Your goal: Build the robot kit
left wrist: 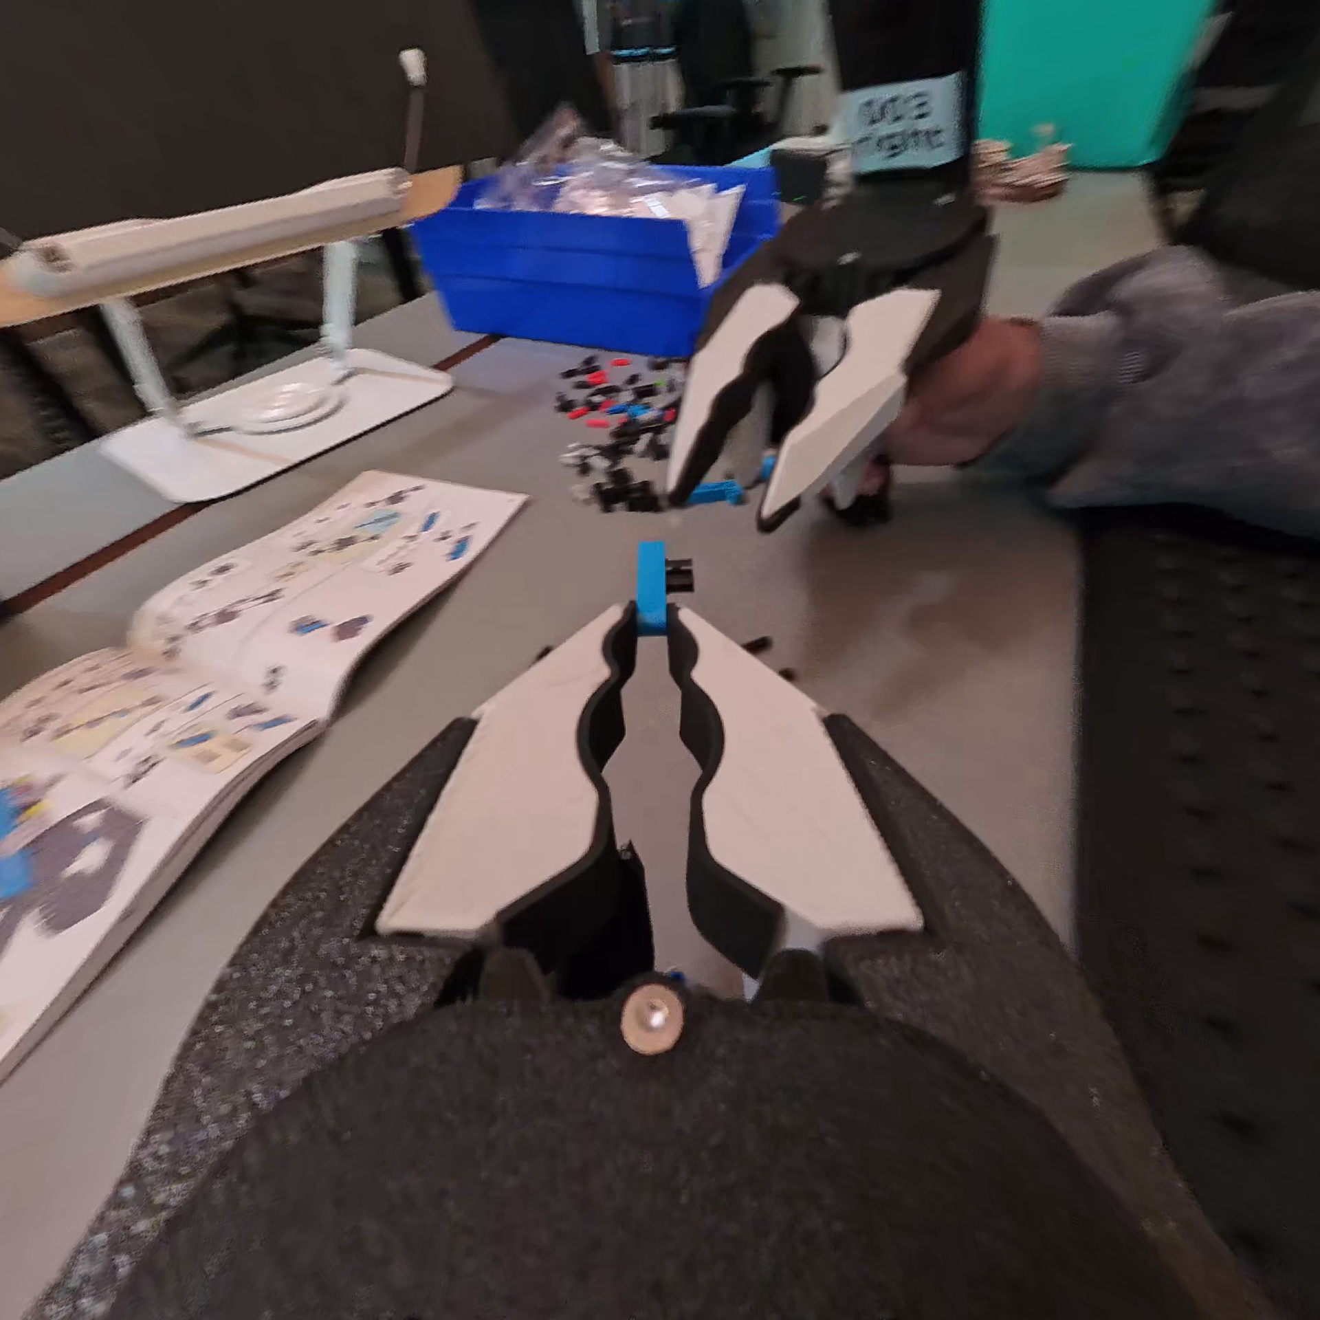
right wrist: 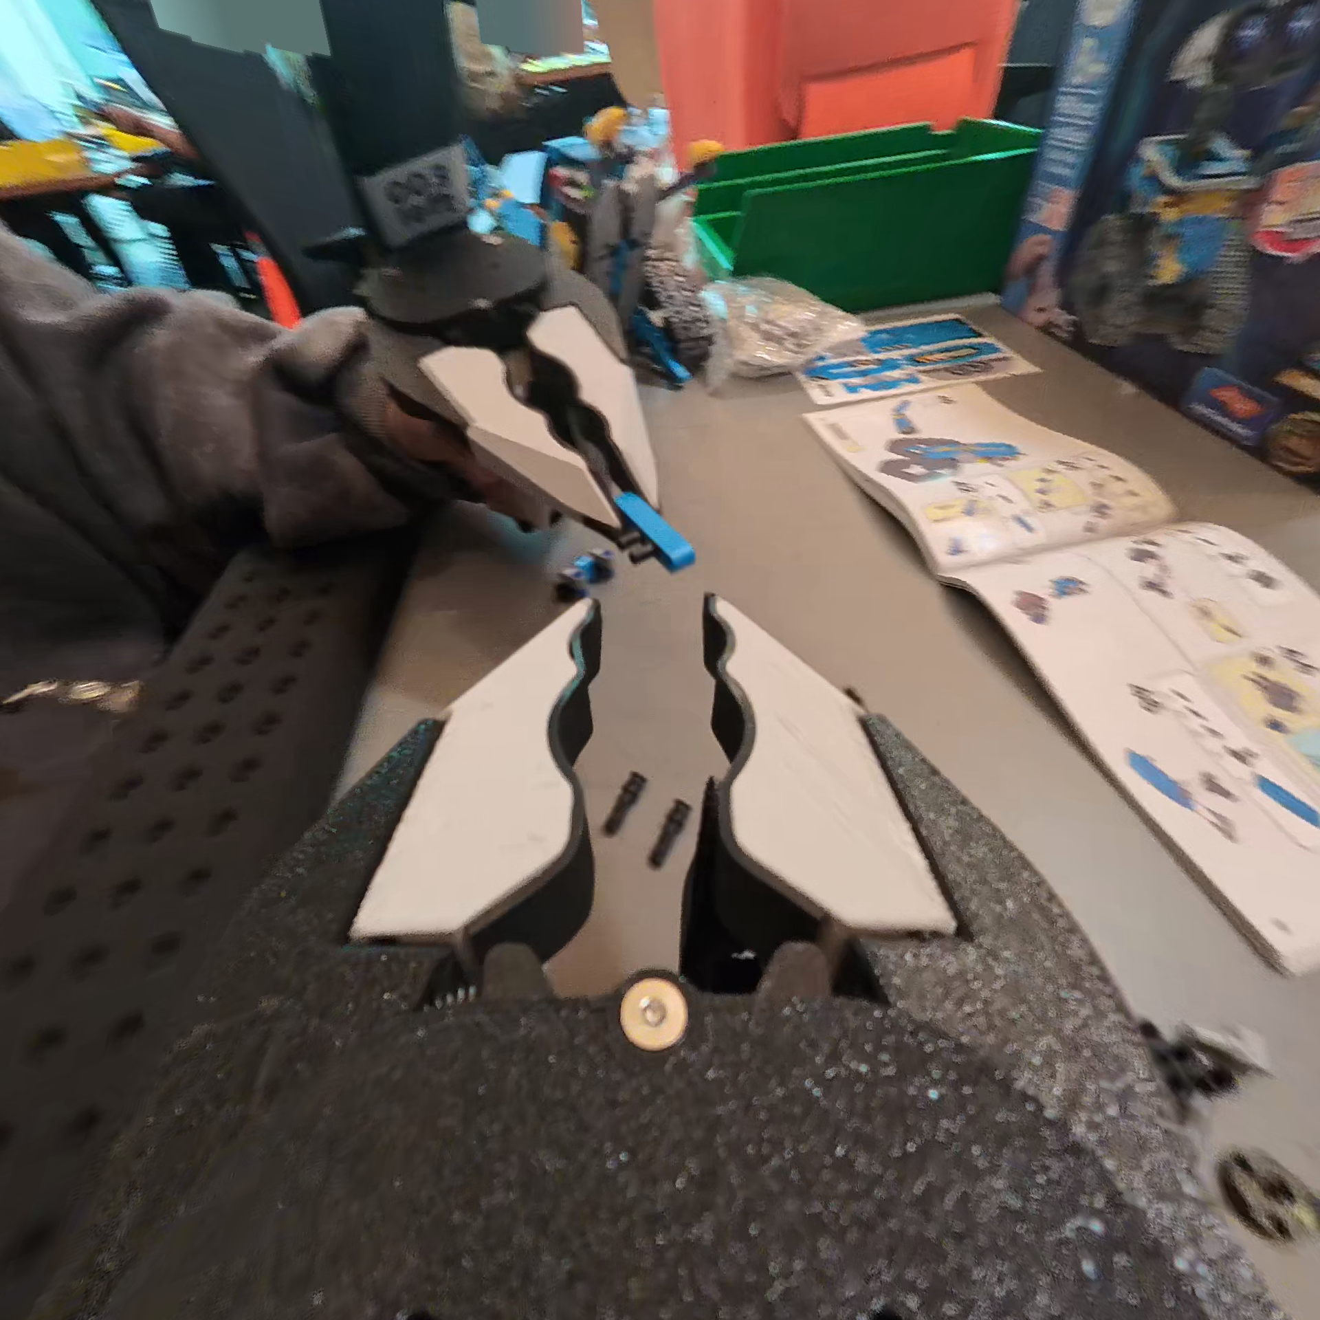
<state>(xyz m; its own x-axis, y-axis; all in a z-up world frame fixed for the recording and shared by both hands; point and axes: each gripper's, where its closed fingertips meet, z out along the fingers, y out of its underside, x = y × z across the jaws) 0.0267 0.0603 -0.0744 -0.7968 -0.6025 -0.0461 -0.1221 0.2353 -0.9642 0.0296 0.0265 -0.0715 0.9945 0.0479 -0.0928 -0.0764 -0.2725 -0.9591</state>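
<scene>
My left gripper [left wrist: 651, 616] is shut on a blue beam [left wrist: 651, 586] with a black pin [left wrist: 680, 573] in its side, held just above the grey table [left wrist: 893, 678]. It also shows in the right wrist view [right wrist: 632, 518], holding the beam [right wrist: 653, 534]. My right gripper [right wrist: 650, 607] is open and empty, low over the table. Two loose black pins [right wrist: 625, 800] lie between its fingers. A small blue part [right wrist: 586, 571] lies just beyond its left fingertip. In the left wrist view the right gripper [left wrist: 720, 508] faces the left one, a short gap apart.
An open instruction booklet [left wrist: 250, 643] [right wrist: 1071, 607] lies on the table. A pile of small parts [left wrist: 621, 428], a blue bin of bags [left wrist: 571, 286] and a white lamp [left wrist: 214, 236] stand behind. A green bin [right wrist: 857, 228], toy box [right wrist: 1178, 214] and perforated mat [right wrist: 178, 714] border the area. The grippers' ends are close to 4 cm from one another.
</scene>
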